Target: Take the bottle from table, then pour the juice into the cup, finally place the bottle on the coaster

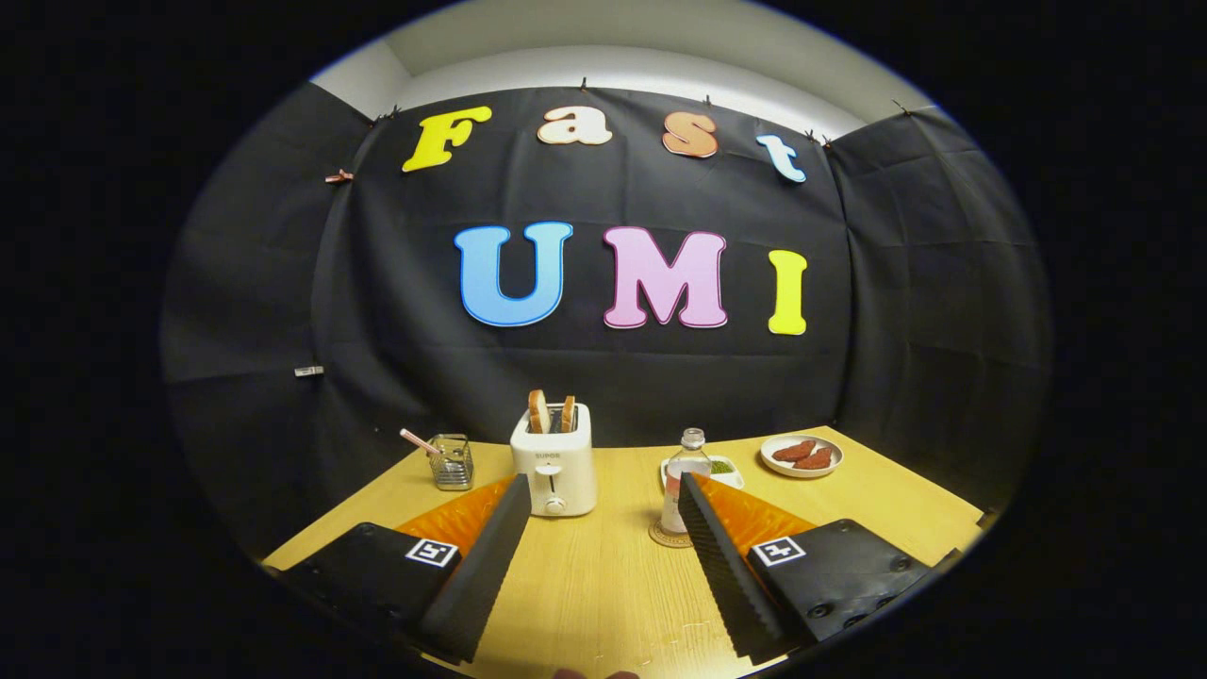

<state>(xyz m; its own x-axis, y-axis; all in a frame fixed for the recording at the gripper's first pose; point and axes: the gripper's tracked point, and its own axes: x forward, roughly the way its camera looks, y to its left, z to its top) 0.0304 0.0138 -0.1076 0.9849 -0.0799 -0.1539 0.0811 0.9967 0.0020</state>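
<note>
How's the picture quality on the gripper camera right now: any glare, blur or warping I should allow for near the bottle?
Gripper view: sharp and evenly lit, no glare on the bottle; the fisheye bends the table edges and wall; soft shadows only; the open gripper has one finger overlapping the toaster, the other the bottle's base on the coaster.

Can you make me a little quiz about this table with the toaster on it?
1. True or false: the bottle stands on the coaster.
2. What sticks out of the toaster? A) bread B) a spoon C) a banana
3. Fill in: the claw is ____, holding nothing.

Key:
1. True; it is upright on it, beside one finger's tip.
2. A
3. open; its fingers are spread wide over the table.
</note>
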